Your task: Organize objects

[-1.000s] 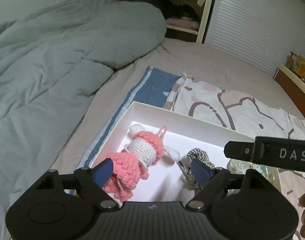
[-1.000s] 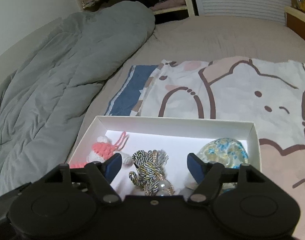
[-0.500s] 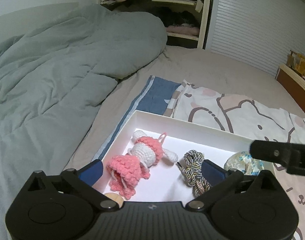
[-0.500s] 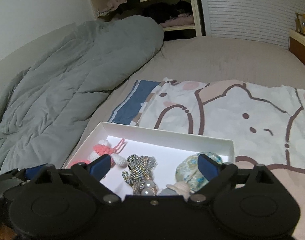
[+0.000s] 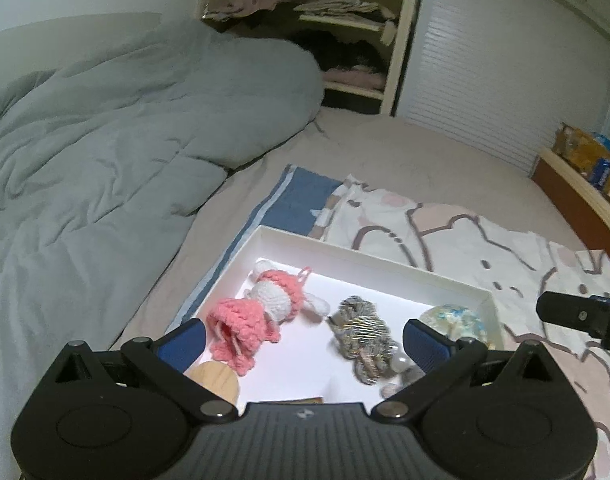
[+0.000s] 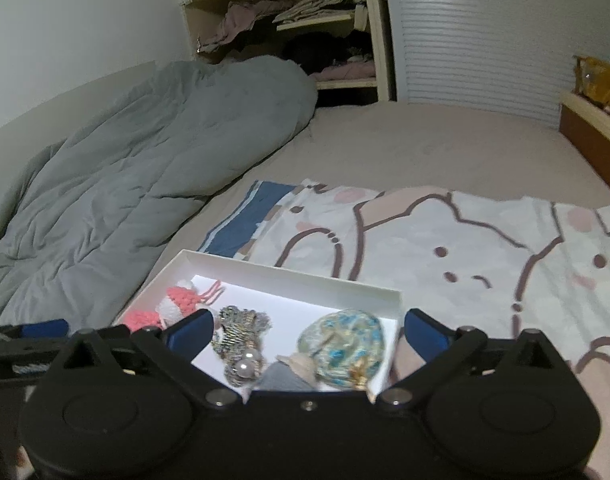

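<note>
A white box (image 5: 369,258) lies on the bed and holds a pink and white crochet doll (image 5: 261,312), a braided cord charm with pearls (image 5: 365,336), a blue-patterned round pouch (image 5: 457,318) and a wooden disc (image 5: 215,378). My left gripper (image 5: 303,338) is open and empty above the box's near side. My right gripper (image 6: 305,330) is open and empty above the box (image 6: 289,276), over the cord charm (image 6: 241,336) and the pouch (image 6: 345,344). The doll (image 6: 173,306) lies at the box's left end.
A grey duvet (image 5: 105,152) is heaped at the left. A cartoon-print cloth (image 6: 465,248) and a blue-striped cloth (image 6: 253,216) lie beyond the box. Shelves with clothes (image 6: 313,28) and a louvred door (image 6: 485,36) stand behind the bed. A wooden ledge (image 5: 577,196) runs along the right.
Both grippers have pulled back and risen from the box, so more of the room shows. Both sets of fingers have spread wider. The objects stay in the box.
</note>
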`<state>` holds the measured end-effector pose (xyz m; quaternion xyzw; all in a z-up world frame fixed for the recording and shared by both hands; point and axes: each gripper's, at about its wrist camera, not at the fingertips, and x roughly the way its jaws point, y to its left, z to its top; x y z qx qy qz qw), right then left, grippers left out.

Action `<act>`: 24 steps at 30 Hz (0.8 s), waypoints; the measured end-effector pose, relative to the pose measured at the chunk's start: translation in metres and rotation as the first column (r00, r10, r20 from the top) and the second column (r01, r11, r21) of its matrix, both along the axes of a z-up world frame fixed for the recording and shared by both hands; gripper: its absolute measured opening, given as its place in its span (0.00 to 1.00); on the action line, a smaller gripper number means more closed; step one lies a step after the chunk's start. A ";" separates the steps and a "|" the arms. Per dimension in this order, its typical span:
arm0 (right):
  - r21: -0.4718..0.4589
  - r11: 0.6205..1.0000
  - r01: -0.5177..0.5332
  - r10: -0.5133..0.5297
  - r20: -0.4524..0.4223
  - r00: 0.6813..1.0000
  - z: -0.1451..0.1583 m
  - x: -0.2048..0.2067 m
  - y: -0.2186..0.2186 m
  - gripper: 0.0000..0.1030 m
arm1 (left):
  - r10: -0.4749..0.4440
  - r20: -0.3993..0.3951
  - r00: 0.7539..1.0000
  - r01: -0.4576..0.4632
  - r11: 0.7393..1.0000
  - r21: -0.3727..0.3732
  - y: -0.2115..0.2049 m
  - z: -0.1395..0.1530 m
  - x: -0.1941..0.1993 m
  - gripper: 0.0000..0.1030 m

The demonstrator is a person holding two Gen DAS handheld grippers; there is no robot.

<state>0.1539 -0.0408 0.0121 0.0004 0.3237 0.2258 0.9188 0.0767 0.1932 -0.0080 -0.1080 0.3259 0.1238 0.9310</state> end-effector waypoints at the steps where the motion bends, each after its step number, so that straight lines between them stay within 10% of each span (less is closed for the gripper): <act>1: -0.002 1.000 0.001 -0.001 0.004 1.000 0.001 -0.002 -0.005 1.00 | -0.007 0.005 1.000 0.007 1.000 0.001 -0.003 0.003 -0.003 1.00; 24: -0.065 0.997 -0.033 0.038 0.084 0.996 0.025 -0.071 -0.082 1.00 | -0.062 0.016 0.998 0.059 0.985 0.163 -0.092 0.049 -0.069 1.00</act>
